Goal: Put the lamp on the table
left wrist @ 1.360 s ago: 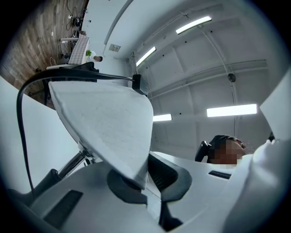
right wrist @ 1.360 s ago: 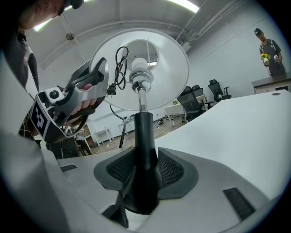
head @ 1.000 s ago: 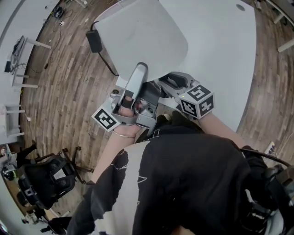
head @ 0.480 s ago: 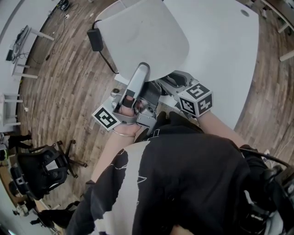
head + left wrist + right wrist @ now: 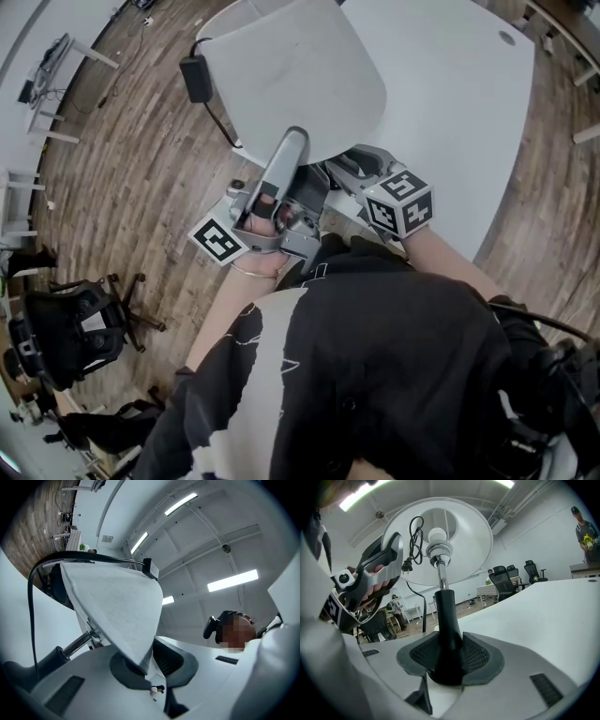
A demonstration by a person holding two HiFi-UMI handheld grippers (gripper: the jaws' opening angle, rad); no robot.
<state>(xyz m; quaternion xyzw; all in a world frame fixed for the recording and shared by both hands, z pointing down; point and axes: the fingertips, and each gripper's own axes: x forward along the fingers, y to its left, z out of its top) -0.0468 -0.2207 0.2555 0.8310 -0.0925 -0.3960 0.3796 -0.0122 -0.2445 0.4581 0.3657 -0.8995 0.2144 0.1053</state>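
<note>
1. Lamp (image 5: 300, 75): wide white cone shade, matte and faintly grainy outside, smooth inside. It fills 12 o'clock of the head view, held off the surface and overlapping the tabletop's (image 5: 459, 112) left edge.
2. Under the shade: round white bulb (image 5: 437, 535), thin chrome rod, glossy black tapered stem (image 5: 446, 616).
3. Black cord (image 5: 412, 541) with plug, looped at 9 o'clock of the bulb. A boxy black adapter (image 5: 195, 80) sits at 9 o'clock of the shade in the head view.
4. Left gripper (image 5: 146, 663): jaws clenched on the thin shade rim.
5. Right gripper (image 5: 449, 660): jaws grasping the black stem, ribbed grey pads on both sides.
6. Tabletop is smooth, white, with a rounded edge. Floor (image 5: 131, 187) is brown wood planks.
</note>
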